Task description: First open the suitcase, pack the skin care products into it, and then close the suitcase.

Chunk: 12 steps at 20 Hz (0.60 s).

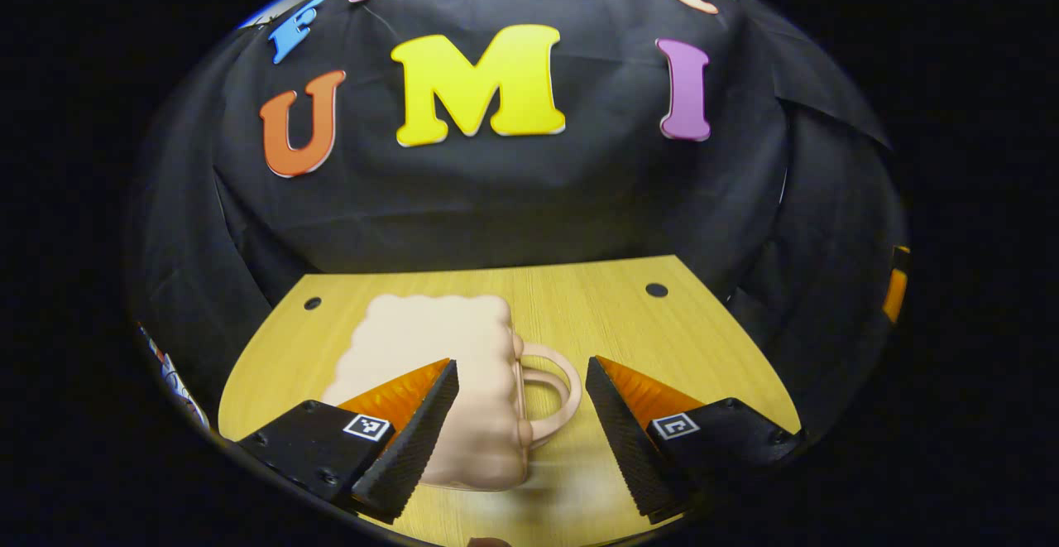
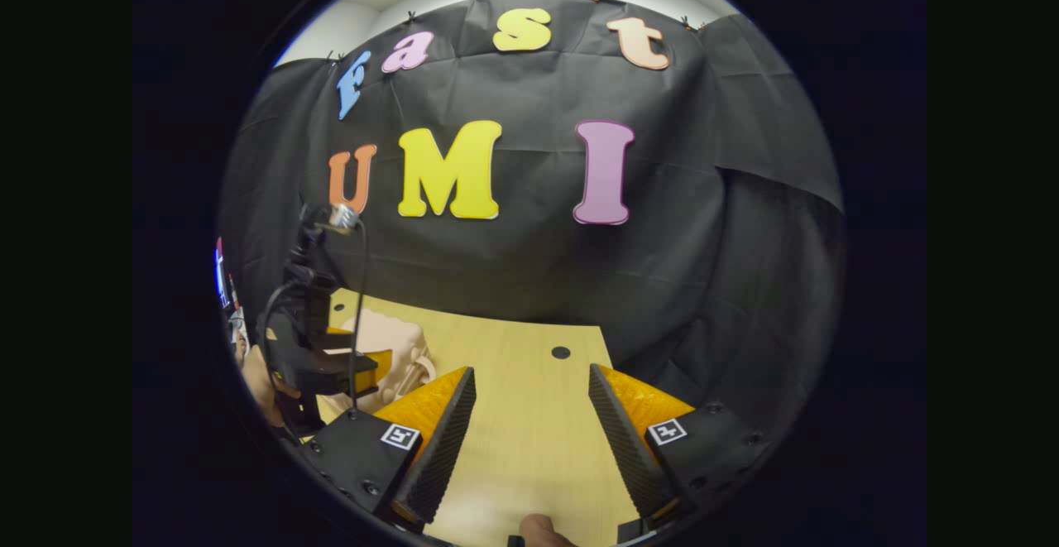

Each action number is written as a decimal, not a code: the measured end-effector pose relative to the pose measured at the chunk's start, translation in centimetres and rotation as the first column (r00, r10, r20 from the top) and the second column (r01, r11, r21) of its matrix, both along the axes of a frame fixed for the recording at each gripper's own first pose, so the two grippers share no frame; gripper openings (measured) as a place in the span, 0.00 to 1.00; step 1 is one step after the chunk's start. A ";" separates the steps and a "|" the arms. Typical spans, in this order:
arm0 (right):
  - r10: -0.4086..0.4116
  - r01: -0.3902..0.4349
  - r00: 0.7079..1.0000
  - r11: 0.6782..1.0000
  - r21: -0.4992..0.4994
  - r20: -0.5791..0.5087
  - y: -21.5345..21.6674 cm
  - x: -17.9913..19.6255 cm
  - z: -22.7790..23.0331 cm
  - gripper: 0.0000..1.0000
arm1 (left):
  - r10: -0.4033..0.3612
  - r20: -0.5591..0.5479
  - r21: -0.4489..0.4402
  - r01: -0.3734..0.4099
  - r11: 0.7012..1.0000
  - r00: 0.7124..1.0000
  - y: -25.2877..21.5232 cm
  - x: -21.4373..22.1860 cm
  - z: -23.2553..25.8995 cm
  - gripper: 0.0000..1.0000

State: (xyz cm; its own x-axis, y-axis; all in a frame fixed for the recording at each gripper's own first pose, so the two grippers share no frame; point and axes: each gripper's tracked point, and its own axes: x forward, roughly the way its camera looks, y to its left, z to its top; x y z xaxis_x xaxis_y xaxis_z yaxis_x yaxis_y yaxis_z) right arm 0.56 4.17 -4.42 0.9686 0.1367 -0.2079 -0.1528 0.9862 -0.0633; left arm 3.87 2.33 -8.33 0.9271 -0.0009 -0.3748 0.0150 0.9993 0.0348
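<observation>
The left gripper (image 1: 517,415) is hovering open over the closed suitcase (image 1: 438,390), handle (image 1: 546,394) between its fingers; opening likely needs a pinch. The right gripper (image 2: 529,431) is waiting open beside the suitcase.

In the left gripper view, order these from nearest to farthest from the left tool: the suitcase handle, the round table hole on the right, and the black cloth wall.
1. Suitcase handle, between the open left tool fingers.
2. Table hole, farther back, right.
3. Black cloth wall, behind the table.
</observation>
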 end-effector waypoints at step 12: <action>-0.076 0.077 0.969 0.997 0.005 0.236 4.8 -1.2 10.9 0.80 | 0.040 0.360 0.081 -0.074 0.994 0.932 5.1 -6.9 17.7 0.98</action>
State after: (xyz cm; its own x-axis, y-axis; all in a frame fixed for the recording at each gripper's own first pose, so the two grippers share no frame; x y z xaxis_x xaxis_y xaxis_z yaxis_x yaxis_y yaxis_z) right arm -0.68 8.95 6.43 0.9978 0.0597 0.0270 -0.0570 0.9940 -0.0929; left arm -3.05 7.41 9.34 0.9971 0.0746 -0.0151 -0.0723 0.9902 0.1191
